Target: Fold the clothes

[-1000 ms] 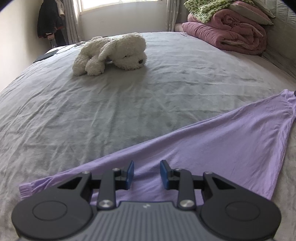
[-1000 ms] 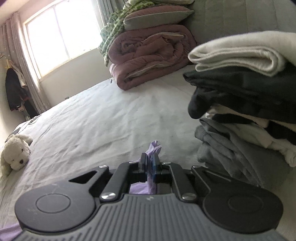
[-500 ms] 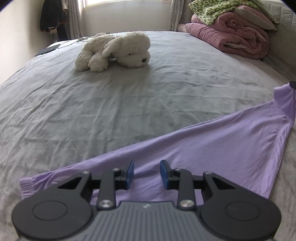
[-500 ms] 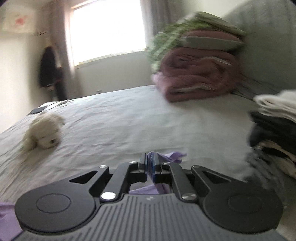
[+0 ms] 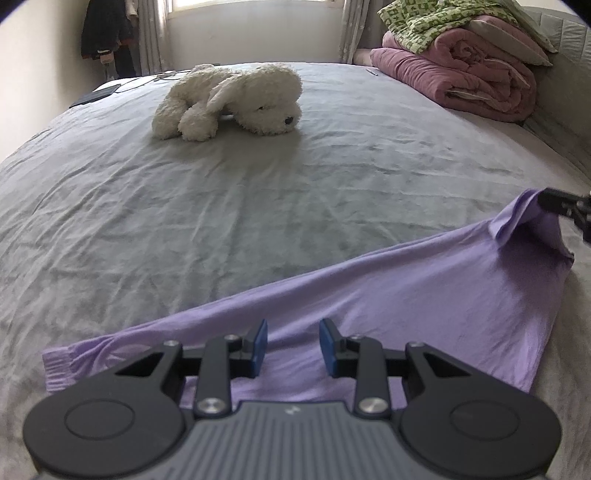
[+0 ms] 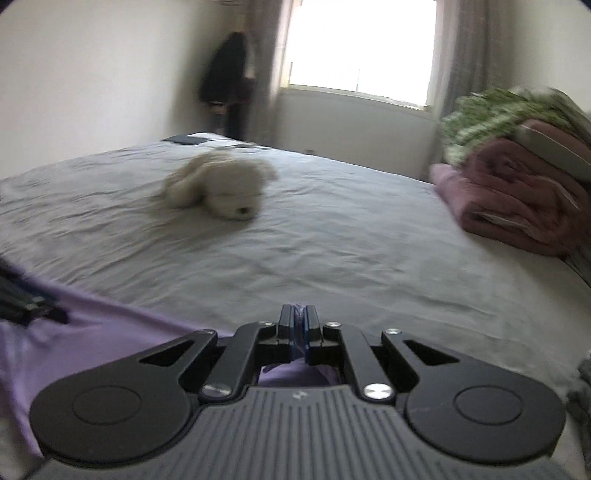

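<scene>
On the grey bed [image 5: 258, 206], a thin, limp lilac knit garment [image 5: 406, 295] is spread; right tongs [image 6: 297, 325] are clamped on its corner, left tongs [image 5: 291, 345] apart above its near hem, judged a good hold.

A lilac shirt [image 5: 388, 299] lies under the black left tongs [image 5: 291, 345], whose pads [image 5: 260, 341] are blue. Ahead of them the bed sheet [image 5: 258, 192] is plain grey, and the plush dog [image 5: 229, 101] on it is cream-white. Farther ahead to the right, a dusty-pink quilt [image 5: 476, 86] carries a green-and-white patterned blanket [image 5: 439, 18]. The right tongs [image 6: 297, 330] are black too.
</scene>
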The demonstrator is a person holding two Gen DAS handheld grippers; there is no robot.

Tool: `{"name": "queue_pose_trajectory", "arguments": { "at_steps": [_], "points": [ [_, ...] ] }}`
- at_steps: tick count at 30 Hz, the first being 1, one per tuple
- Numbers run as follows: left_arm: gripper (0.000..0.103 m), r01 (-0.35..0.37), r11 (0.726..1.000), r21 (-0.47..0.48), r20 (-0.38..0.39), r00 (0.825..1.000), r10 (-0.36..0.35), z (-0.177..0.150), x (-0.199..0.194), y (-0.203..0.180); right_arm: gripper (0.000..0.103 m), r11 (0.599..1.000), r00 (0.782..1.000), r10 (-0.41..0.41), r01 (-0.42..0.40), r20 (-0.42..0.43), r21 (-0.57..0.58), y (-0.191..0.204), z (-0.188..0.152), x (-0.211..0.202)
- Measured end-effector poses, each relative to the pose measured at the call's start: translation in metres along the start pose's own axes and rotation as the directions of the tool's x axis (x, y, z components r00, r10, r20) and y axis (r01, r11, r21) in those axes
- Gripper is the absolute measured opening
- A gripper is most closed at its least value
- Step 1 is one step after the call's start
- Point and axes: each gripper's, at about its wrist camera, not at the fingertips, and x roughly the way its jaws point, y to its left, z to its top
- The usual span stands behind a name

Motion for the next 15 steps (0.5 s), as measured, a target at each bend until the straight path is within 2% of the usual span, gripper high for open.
{"name": "queue_pose_trajectory", "arguments": {
  "at_steps": [5,9,12,14,15],
  "points": [
    [0.032,0.055,0.997,-0.047,-0.001,0.998,-0.055,0.001,-0.002,0.002,0.006,0.996,0.998,0.062,-0.063,-0.005,-0.068,0.027,0.001,-0.009],
    [0.032,0.198,0.968,-0.152,-0.001,0.98,-0.2,0.002,-0.002,0.008,0.006,0.994,0.997,0.073,-0.074,-0.01,-0.083,0.03,0.001,-0.012],
    [0.032,0.326,0.91,-0.254,0.009,0.942,-0.335,0.002,0.0,0.009,0.006,0.992,0.997,0.081,-0.082,-0.013,-0.094,0.032,0.002,-0.014],
    [0.033,0.414,0.849,-0.33,0.028,0.903,-0.429,0.0,0.003,0.008,0.006,0.991,0.996,0.087,-0.088,-0.016,-0.102,0.034,0.002,-0.015],
    [0.033,0.455,0.808,-0.374,0.043,0.879,-0.475,0.0,0.005,0.008,0.006,0.99,0.996,0.089,-0.091,-0.017,-0.106,0.034,0.003,-0.016]
  ]
}}
